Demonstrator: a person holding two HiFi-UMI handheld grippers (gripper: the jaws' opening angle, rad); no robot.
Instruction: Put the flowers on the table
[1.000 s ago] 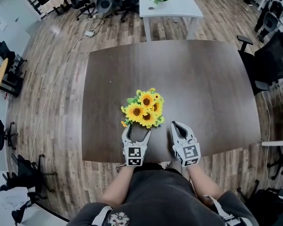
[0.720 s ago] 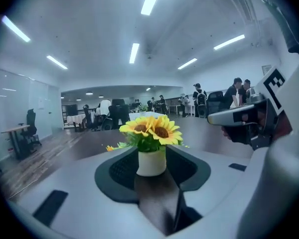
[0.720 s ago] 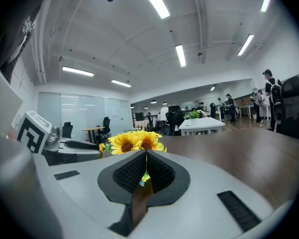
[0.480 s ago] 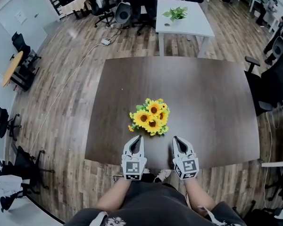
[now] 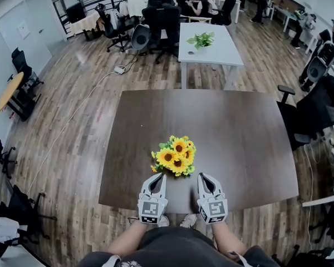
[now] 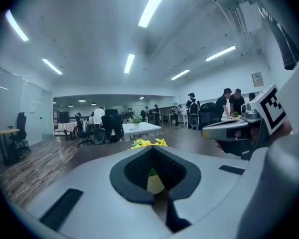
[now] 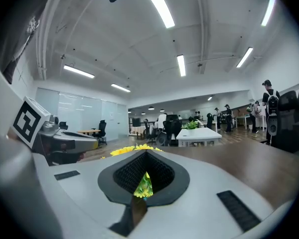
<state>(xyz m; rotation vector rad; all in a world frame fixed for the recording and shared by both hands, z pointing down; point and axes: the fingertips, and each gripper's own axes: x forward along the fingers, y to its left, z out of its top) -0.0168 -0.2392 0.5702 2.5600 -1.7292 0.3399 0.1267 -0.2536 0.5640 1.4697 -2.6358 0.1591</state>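
Note:
A bunch of yellow sunflowers (image 5: 174, 156) with green leaves rests on the dark brown table (image 5: 239, 132), near its front middle. My left gripper (image 5: 159, 176) sits just in front of the flowers, a little to their left, jaws shut with nothing held. At the same depth, just right of the flowers, my right gripper (image 5: 202, 176) is shut as well and empty. In the left gripper view the blooms (image 6: 148, 143) peek over the closed jaws of the left gripper (image 6: 153, 148). The right gripper view shows the flowers (image 7: 132, 149) beyond the closed right gripper (image 7: 145, 152).
A white table (image 5: 211, 52) with a green potted plant (image 5: 201, 39) stands behind the brown table. Office chairs (image 5: 156, 21) and several people are at the back. A black chair (image 5: 317, 107) is at the table's right side. Wooden floor surrounds it.
The left gripper's jaws, open around the flowers' base a second ago, have closed empty. Both grippers have drawn back slightly from the flowers. The head view has tilted up.

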